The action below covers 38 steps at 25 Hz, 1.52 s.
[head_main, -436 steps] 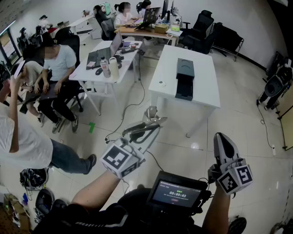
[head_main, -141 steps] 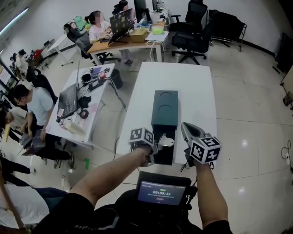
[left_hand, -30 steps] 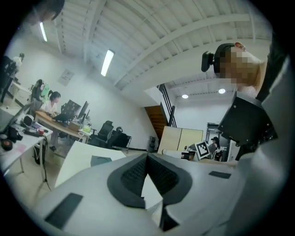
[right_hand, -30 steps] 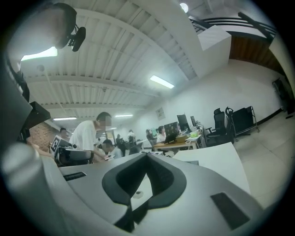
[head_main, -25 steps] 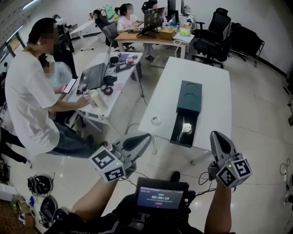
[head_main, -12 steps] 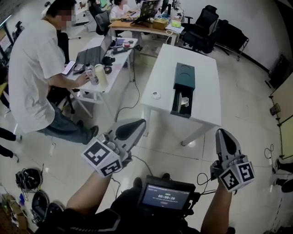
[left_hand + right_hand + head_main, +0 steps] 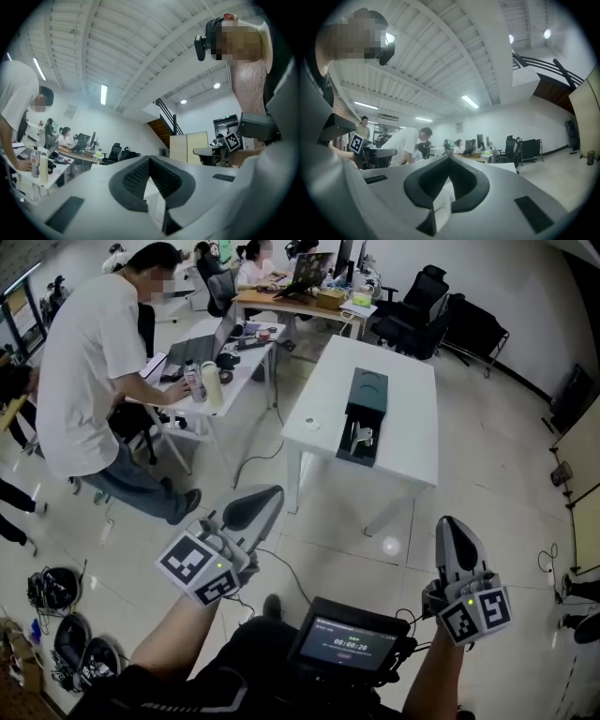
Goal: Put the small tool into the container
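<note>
A dark green container (image 7: 364,399) lies on the white table (image 7: 408,442), well ahead of me. Its drawer (image 7: 353,444) is pulled out toward me, and a small white tool (image 7: 362,436) lies inside. My left gripper (image 7: 273,491) is held low at the left, far short of the table, shut with nothing in it. My right gripper (image 7: 450,523) is at the lower right, also shut and empty. In the left gripper view the left gripper (image 7: 150,158) shows its pads meeting at the tip. The right gripper view shows the right gripper (image 7: 450,157) the same way.
A small white ring (image 7: 312,424) lies on the table's left side. A person in a white shirt (image 7: 89,352) bends over a desk (image 7: 217,367) with a laptop and bottles. Office chairs (image 7: 422,306) stand behind the table. A screen device (image 7: 354,641) hangs at my chest.
I have backed away from the table, which now looks smaller and farther off. Both grippers came back with me, still shut and empty. The tool stays in the drawer.
</note>
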Tool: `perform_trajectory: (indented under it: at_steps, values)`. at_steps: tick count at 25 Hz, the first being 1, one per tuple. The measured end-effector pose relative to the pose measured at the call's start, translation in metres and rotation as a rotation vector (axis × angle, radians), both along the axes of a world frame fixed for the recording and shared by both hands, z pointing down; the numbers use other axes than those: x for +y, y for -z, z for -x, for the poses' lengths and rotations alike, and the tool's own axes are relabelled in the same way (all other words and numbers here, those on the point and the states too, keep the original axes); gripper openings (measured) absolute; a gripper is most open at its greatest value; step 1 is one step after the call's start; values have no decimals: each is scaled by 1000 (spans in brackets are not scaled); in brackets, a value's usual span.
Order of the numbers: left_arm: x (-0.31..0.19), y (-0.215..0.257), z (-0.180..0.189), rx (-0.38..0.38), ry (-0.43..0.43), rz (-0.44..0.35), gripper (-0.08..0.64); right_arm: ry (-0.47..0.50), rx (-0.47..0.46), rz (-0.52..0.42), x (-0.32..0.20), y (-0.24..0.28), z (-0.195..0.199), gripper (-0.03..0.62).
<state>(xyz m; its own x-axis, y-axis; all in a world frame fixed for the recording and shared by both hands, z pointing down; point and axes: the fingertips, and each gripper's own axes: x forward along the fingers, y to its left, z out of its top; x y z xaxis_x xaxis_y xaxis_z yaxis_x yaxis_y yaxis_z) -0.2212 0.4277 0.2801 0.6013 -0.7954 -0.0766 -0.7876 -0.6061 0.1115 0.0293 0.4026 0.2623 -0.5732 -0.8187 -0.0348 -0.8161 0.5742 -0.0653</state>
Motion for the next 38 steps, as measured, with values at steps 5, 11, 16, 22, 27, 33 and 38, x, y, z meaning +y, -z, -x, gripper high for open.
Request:
perform_trajectory:
  at_steps: [5, 11, 16, 22, 27, 33, 38]
  values:
    - [53, 17, -72, -2, 35, 16, 21, 53, -23, 5, 62, -5, -68, 9]
    - [104, 12, -130, -48, 39, 19, 21, 129, -52, 45, 108, -25, -104, 9]
    - [132, 12, -122, -48, 44, 43, 23, 133, -44, 36, 135, -11, -89, 9]
    - [151, 13, -103, -121, -40, 26, 23, 88, -3, 7, 161, 4, -55, 9]
    - [160, 10, -65, -103, -47, 52, 23, 60, -10, 33, 175, 6, -21, 9]
    - [150, 0, -40, -96, -69, 68, 23, 6, -11, 33, 168, 3, -12, 9]
    - [154, 7, -34, -89, -74, 78, 23, 3, -15, 23, 175, 11, -11, 9]
